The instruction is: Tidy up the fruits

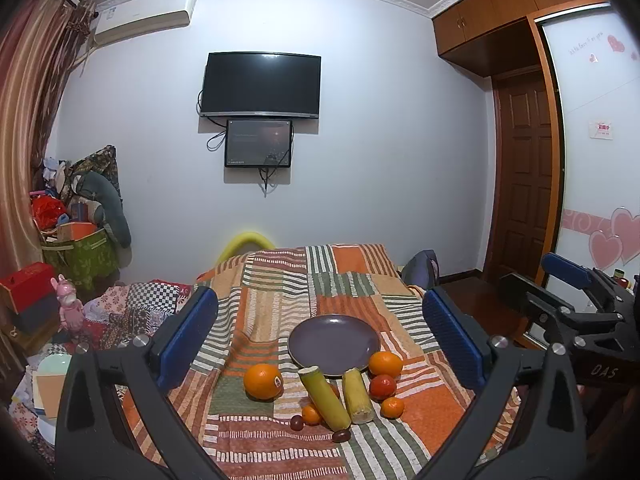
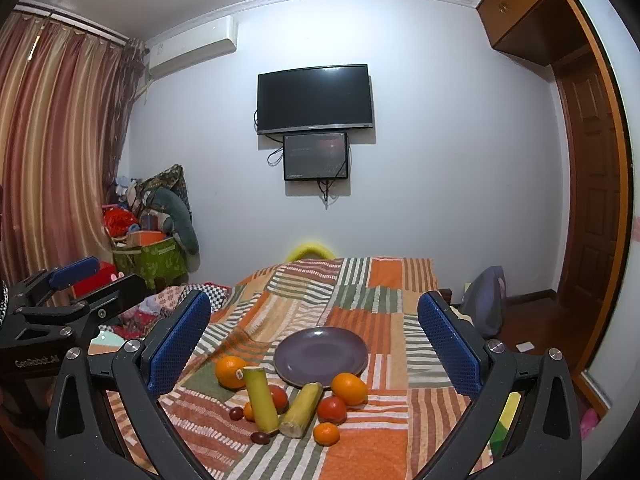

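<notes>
An empty purple plate (image 1: pixel 334 344) (image 2: pixel 320 354) lies on the patchwork cloth. In front of it sit a stickered orange (image 1: pixel 263 382) (image 2: pixel 230 372), a second orange (image 1: pixel 385 364) (image 2: pixel 349 389), a tomato (image 1: pixel 383 387) (image 2: pixel 331 409), a mandarin (image 1: pixel 392 407) (image 2: pixel 326 433) and two yellow-green stalk pieces (image 1: pixel 324 398) (image 2: pixel 262 398). Two dark grapes (image 1: pixel 341 435) (image 2: pixel 260 437) lie nearest me. My left gripper (image 1: pixel 320 304) and right gripper (image 2: pixel 314 306) hover side by side before the pile. Both are open wide and hold nothing.
The striped patchwork cloth (image 1: pixel 280 280) covers a table or bed that drops off left and right. A green box of clutter (image 1: pixel 80 256) stands at the left wall, a dark bag (image 2: pixel 486 300) at the right edge. A TV (image 1: pixel 260 86) hangs on the far wall.
</notes>
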`<action>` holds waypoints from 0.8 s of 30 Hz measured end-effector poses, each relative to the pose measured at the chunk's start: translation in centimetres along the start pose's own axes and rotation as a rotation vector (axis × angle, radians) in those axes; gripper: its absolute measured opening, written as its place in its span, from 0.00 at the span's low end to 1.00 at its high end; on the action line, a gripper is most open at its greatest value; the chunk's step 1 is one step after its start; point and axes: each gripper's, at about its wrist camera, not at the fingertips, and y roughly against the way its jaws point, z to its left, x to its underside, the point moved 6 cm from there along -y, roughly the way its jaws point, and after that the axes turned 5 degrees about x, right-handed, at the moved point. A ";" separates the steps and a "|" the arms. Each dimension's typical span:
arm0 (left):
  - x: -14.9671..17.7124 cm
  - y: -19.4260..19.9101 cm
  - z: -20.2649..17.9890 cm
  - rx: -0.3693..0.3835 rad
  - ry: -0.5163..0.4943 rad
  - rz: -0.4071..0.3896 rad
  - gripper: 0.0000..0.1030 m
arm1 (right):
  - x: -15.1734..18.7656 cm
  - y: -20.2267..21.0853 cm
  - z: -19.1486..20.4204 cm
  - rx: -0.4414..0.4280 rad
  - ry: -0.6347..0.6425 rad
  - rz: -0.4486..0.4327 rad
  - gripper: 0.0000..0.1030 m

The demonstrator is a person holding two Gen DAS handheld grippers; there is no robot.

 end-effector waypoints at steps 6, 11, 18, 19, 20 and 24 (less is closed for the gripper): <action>0.0 -0.2 0.0 0.001 0.007 0.001 1.00 | -0.2 0.2 -0.3 0.004 -0.011 -0.001 1.00; 0.1 -0.2 0.3 0.001 0.014 0.006 1.00 | -0.2 0.3 -0.3 0.006 -0.013 -0.002 1.00; 0.2 -0.4 0.3 0.003 0.015 0.009 1.00 | -0.1 0.4 -0.4 0.005 -0.014 -0.001 1.00; 0.2 -0.5 0.3 0.005 0.017 0.010 1.00 | -0.1 0.4 -0.3 0.005 -0.015 -0.001 1.00; 0.2 -0.5 0.3 0.007 0.018 0.010 1.00 | 0.0 0.3 -0.4 0.006 -0.017 -0.001 1.00; 0.2 -0.5 0.3 0.008 0.019 0.010 1.00 | 0.0 0.3 -0.5 0.005 -0.021 0.000 1.00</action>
